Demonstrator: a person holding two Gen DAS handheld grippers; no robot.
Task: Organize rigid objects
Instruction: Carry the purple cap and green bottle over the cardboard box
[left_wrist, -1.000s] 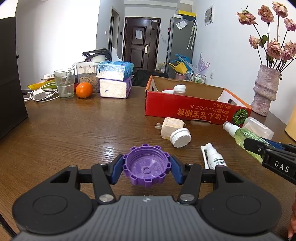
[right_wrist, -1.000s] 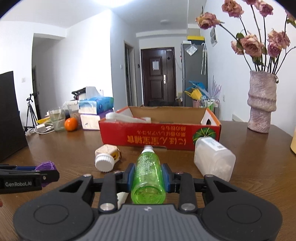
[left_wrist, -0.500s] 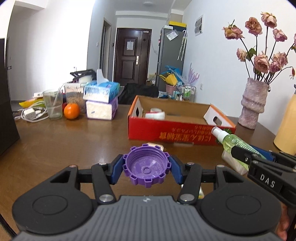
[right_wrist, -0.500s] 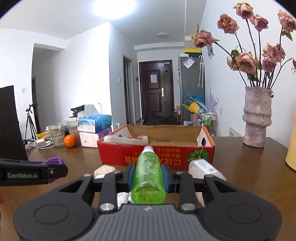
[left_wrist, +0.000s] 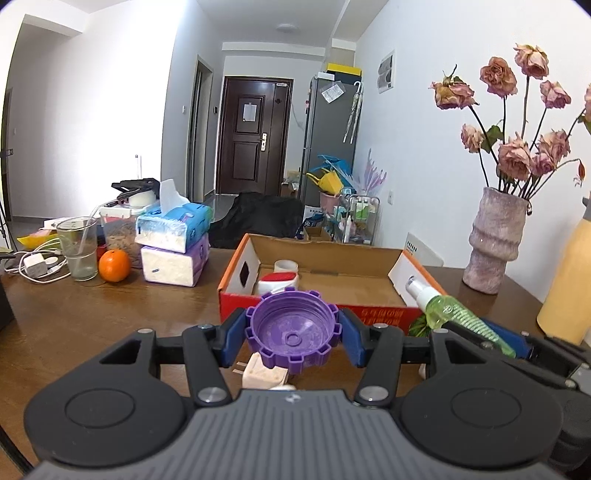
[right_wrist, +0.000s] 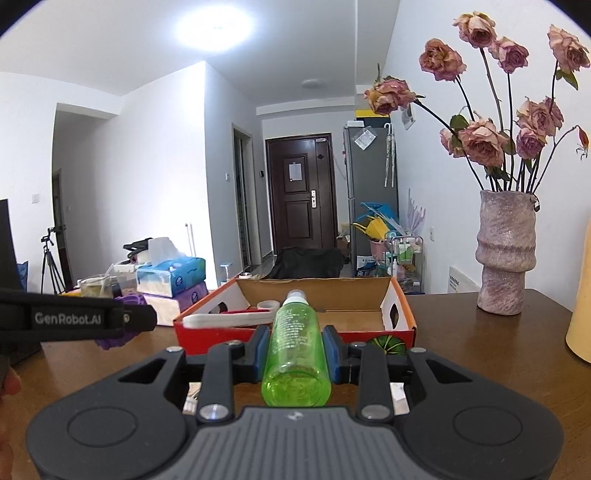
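While both claws grip loads, left gripper (left_wrist: 291, 334) clamps cap (left_wrist: 291, 332), right gripper (right_wrist: 295, 352) clamps bottle (right_wrist: 297, 347), neck toward 12. Box (right_wrist: 400, 315) sits at 12, both about equally near.

Open box (left_wrist: 236, 254) top, vase (left_wrist: 495, 240) beside

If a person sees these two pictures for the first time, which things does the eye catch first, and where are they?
First come the two bright held things: a purple cap clamped in the left tool, and a green bottle clamped in the right tool, lying along the fingers with its white top pointing away. Behind them an open red cardboard box sits on the wooden table, and a vase of dried pink roses stands at the right.
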